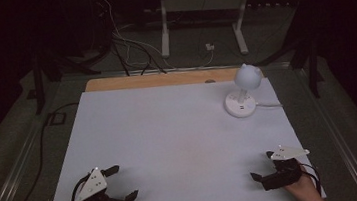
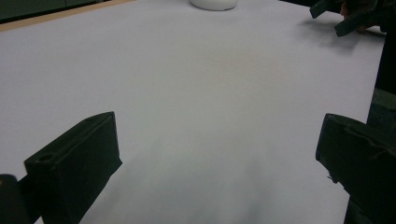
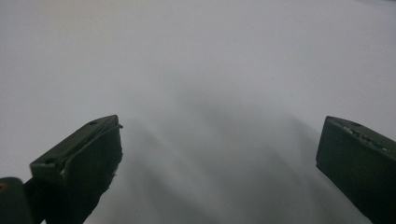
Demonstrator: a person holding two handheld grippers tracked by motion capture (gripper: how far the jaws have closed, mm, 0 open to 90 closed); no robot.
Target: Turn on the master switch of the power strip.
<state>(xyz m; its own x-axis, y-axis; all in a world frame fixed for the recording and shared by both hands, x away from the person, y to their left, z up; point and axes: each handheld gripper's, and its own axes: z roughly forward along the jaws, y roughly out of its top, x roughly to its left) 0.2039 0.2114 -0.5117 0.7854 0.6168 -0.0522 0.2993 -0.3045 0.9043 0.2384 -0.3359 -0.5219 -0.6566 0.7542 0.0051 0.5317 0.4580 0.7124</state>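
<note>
My left gripper (image 1: 122, 183) rests near the front left of the white table top (image 1: 171, 141), jaws wide apart with nothing between them. In the left gripper view its black fingers (image 2: 74, 163) frame bare white surface. My right gripper (image 1: 263, 166) sits near the front right corner, also open and empty, pointing left. Its fingers (image 3: 79, 163) stand far apart over the bare table in the right gripper view. A white lamp with a round, eared head (image 1: 247, 76) on a round base (image 1: 240, 105) stands at the back right.
A white cable (image 1: 270, 104) runs from the lamp base off the right edge. A wooden strip (image 1: 164, 79) borders the table's far edge. Beyond it are a white stand (image 1: 199, 8) and loose cables on the dark floor. The other gripper (image 2: 348, 16) appears far off in the left gripper view.
</note>
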